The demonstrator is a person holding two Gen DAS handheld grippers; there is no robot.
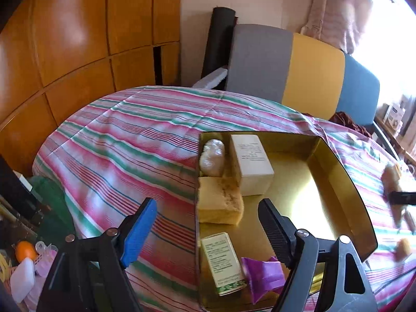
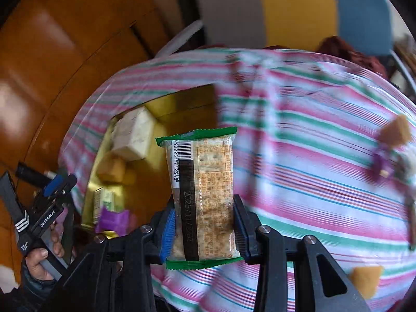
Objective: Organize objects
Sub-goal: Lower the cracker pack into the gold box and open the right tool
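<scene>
A gold tin box (image 1: pixel 345 182) lies on the striped bedspread (image 1: pixel 124 140). It holds a white box (image 1: pixel 252 163), a yellow sponge block (image 1: pixel 219 202), a white wrapped lump (image 1: pixel 212 157), a small green-and-white carton (image 1: pixel 223 262) and a purple packet (image 1: pixel 262 275). My left gripper (image 1: pixel 208 223) is open and empty over the tin's near left edge. My right gripper (image 2: pixel 204 223) is shut on a green-edged cracker packet (image 2: pixel 202 189), held upright above the bedspread, right of the tin (image 2: pixel 182 104).
Small tan cubes (image 2: pixel 395 131) (image 2: pixel 364 277) and a purple item (image 2: pixel 381 163) lie on the bedspread to the right. A grey, yellow and blue headboard (image 1: pixel 299 70) stands behind. Wooden cabinets (image 1: pixel 78 39) are on the left. Clutter sits at the lower left (image 1: pixel 26 262).
</scene>
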